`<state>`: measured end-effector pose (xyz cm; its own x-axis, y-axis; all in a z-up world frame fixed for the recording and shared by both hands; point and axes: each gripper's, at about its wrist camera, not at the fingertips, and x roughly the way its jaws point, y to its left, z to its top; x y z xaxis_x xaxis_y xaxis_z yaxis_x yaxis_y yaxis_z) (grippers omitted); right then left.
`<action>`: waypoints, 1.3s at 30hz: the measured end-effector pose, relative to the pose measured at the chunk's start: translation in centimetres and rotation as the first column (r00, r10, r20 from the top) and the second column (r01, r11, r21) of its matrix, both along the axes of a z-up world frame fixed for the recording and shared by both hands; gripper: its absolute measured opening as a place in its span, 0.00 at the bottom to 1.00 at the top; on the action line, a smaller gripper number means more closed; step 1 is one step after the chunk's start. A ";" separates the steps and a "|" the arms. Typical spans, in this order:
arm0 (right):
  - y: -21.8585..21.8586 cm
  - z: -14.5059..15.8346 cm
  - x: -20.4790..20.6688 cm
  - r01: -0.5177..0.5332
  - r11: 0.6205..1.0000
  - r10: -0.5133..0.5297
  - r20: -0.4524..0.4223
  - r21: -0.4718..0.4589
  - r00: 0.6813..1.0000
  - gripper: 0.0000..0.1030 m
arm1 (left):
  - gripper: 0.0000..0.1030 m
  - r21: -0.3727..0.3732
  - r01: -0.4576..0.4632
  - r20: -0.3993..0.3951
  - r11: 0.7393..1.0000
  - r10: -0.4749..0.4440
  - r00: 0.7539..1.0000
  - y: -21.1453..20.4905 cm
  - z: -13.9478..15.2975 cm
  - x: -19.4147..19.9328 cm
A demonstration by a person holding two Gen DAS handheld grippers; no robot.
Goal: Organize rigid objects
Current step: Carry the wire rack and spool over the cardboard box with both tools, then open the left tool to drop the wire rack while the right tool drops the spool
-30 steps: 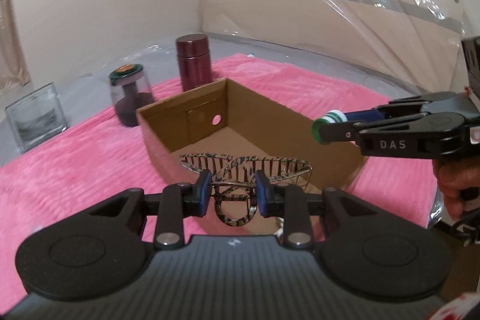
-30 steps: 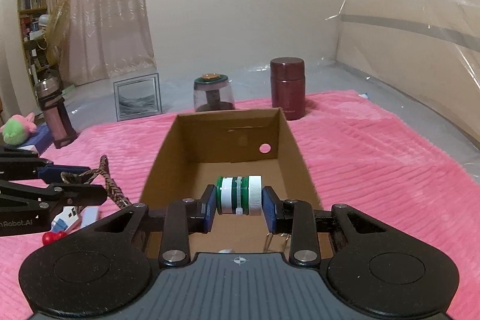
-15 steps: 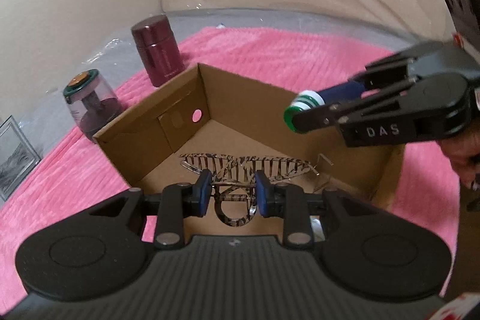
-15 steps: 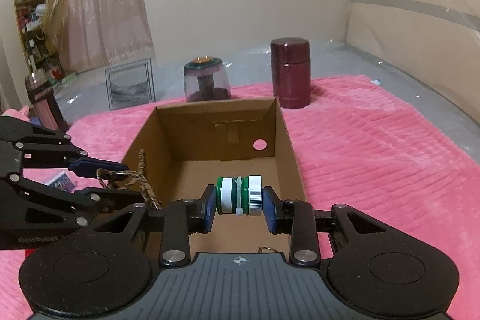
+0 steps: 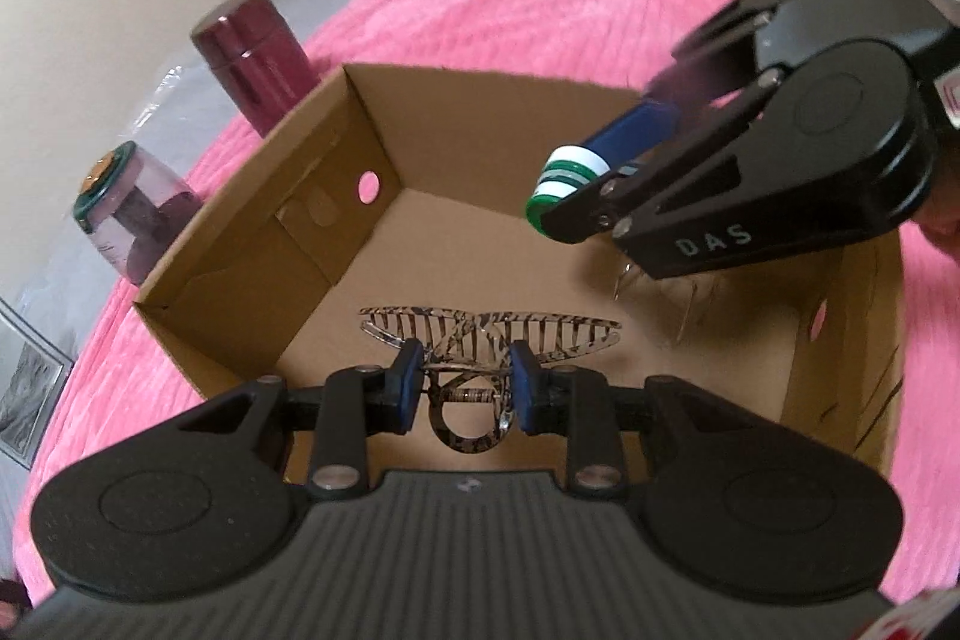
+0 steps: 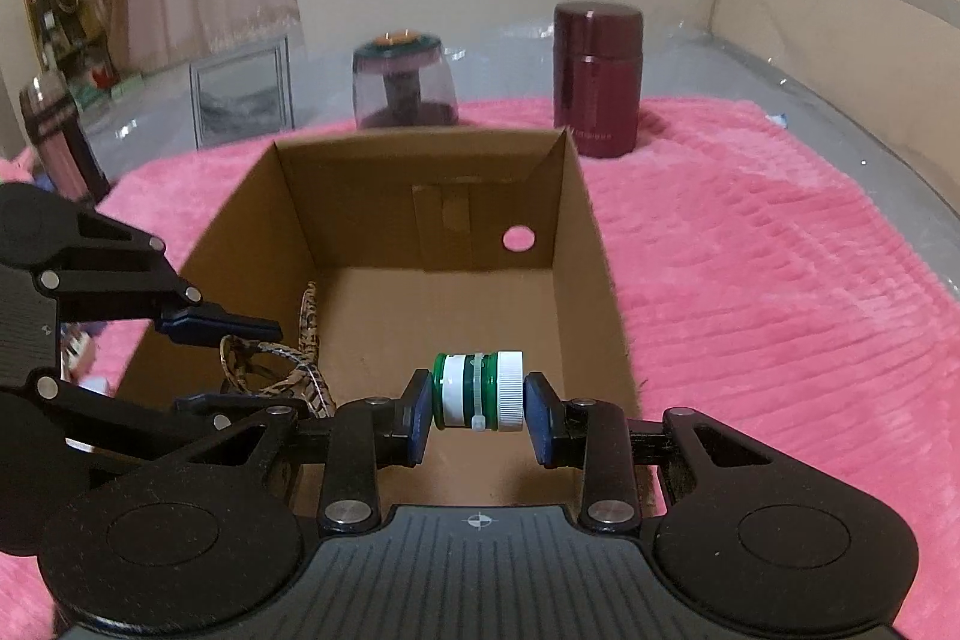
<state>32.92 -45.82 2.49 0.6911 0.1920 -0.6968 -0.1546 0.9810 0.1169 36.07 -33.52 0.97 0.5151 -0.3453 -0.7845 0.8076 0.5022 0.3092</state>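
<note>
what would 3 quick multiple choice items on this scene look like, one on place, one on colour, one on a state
1. Where does the maroon flask stand?
A. in the box
B. on the pink blanket beyond the box
C. in a gripper

2. What colours are the stacked caps?
A. green and white
B. red and black
C. yellow

3. How is the left gripper?
A. open
B. shut on the hair claw
C. out of view

Key: 1 B, it stands past the cardboard box. 2 A, bands show between the right gripper pads. 3 B, pads pinch the claw's hinge.
</note>
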 end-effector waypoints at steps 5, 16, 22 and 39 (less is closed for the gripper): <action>0.7 -1.1 1.5 -0.065 0.998 0.063 -0.076 -0.023 0.995 0.28 | 0.25 0.029 0.012 -0.024 1.000 -0.011 1.000 -0.1 -0.7 0.9; 1.1 -2.8 3.3 -0.120 0.991 0.108 -0.164 -0.066 0.980 0.28 | 0.25 0.081 0.030 -0.062 0.996 -0.025 0.998 -0.4 -2.3 2.0; 1.1 -3.0 3.7 -0.129 0.990 0.114 -0.202 -0.062 0.973 0.28 | 0.25 0.088 0.026 -0.075 0.996 -0.020 0.997 -0.4 -2.7 2.2; 1.7 -3.2 4.9 -0.162 0.985 0.141 -0.256 -0.062 0.956 0.28 | 0.25 0.042 0.002 -0.063 0.999 0.001 0.998 0.5 -2.2 2.2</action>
<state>37.83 -44.14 -0.74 0.4599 0.2165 -0.8612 -0.2783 0.9561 0.0917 38.30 -33.06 -1.21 0.4645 -0.3114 -0.8290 0.8261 0.4896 0.2790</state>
